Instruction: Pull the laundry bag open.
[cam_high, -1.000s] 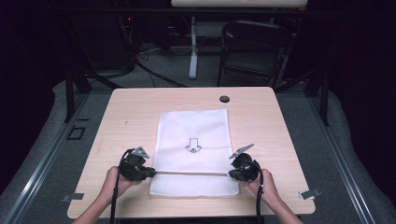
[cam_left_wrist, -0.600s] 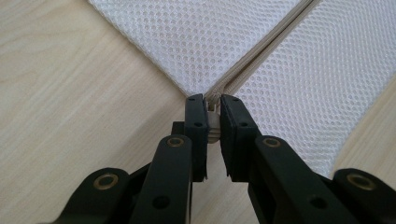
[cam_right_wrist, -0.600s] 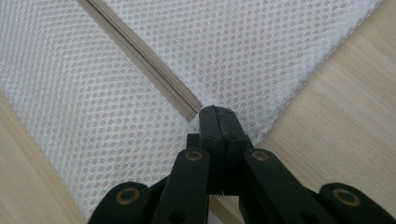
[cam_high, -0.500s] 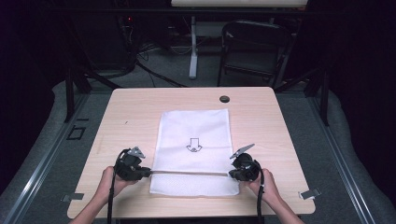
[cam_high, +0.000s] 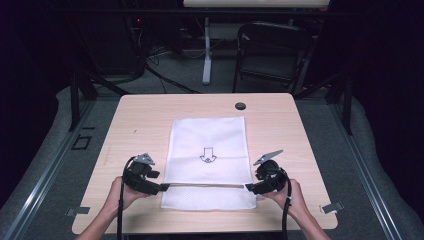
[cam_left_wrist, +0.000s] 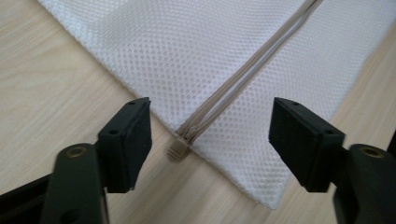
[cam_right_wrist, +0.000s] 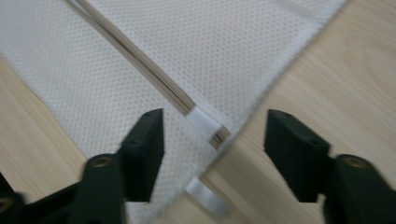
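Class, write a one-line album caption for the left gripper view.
Left gripper open, its jaws just parted around the zipper end of a white mesh bag.

The mesh bag (cam_high: 209, 165) is white, woven in a fine dotted honeycomb pattern, with a small black outlined arrow (cam_high: 208, 154) printed at its middle. Its zipper (cam_left_wrist: 243, 79) is beige, ribbed in long pale stripes, and a plain white tab (cam_right_wrist: 206, 122) sits at one end. The bench (cam_high: 300, 130) is light wood with faint grain. Both grippers' fingers (cam_left_wrist: 130, 140) are matte black.
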